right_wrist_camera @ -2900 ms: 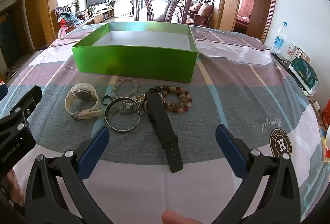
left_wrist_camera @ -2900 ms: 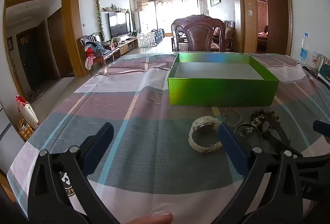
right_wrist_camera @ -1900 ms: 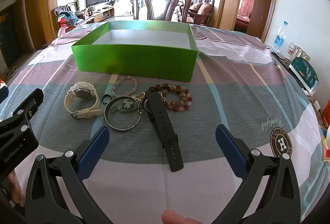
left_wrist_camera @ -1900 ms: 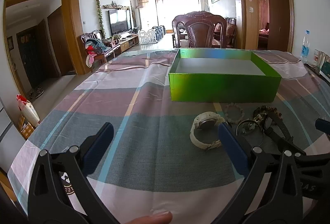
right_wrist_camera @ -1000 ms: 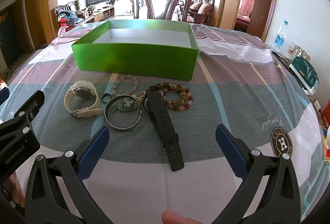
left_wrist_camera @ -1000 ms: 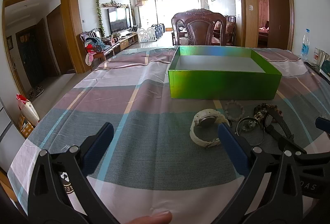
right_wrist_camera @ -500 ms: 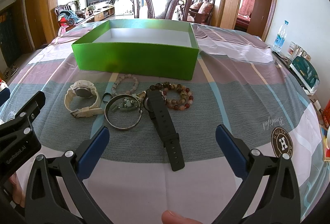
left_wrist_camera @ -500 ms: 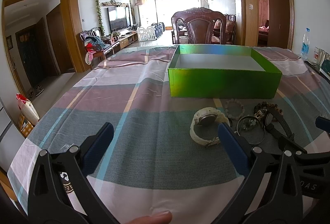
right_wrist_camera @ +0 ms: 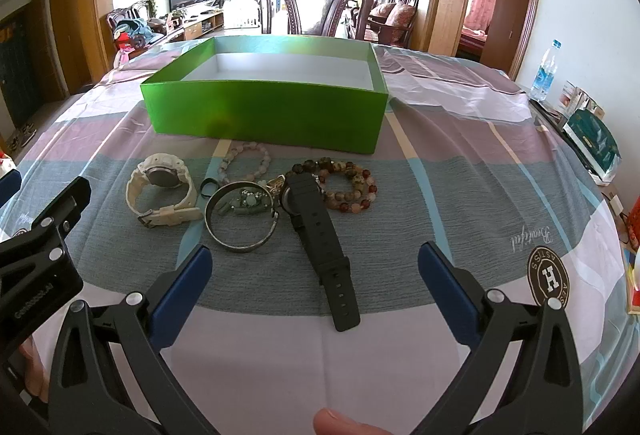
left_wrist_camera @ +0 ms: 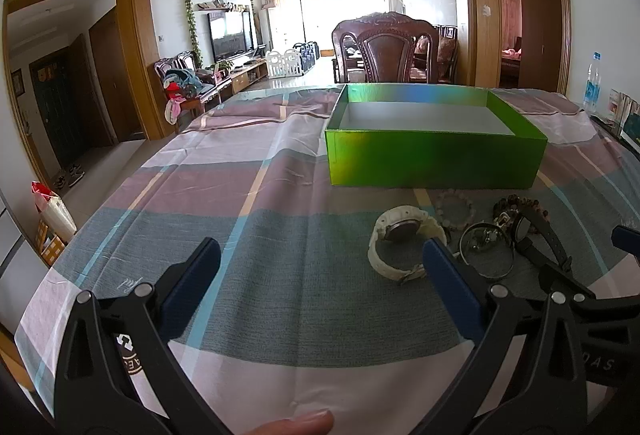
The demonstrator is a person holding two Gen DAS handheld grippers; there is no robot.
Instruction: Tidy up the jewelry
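Both grippers hover low over the cloth with jaws spread wide and nothing between them: the right gripper faces the jewelry and the left gripper sits beside it, its frame visible at the left edge of the right view. Ahead of the right jaws, between the 2 blue pads, the black watch lies flat with its strap running back toward the gap. Just beyond the left pad lies the bangle, with small green pieces inside its ring, touching the black watch's case. Left of the bangle, outside the jaws, the white watch rests on its side. Past the bangle is the pale bracelet, and right of the black watch's case, touching it, the brown bead bracelet. Farther ahead, behind all 5 pieces, stands the open green box, its white floor bare. In the left view the white watch lies just beyond the right pad, partly hidden by it, with the bangle and black watch outside the jaws to the right and the box ahead
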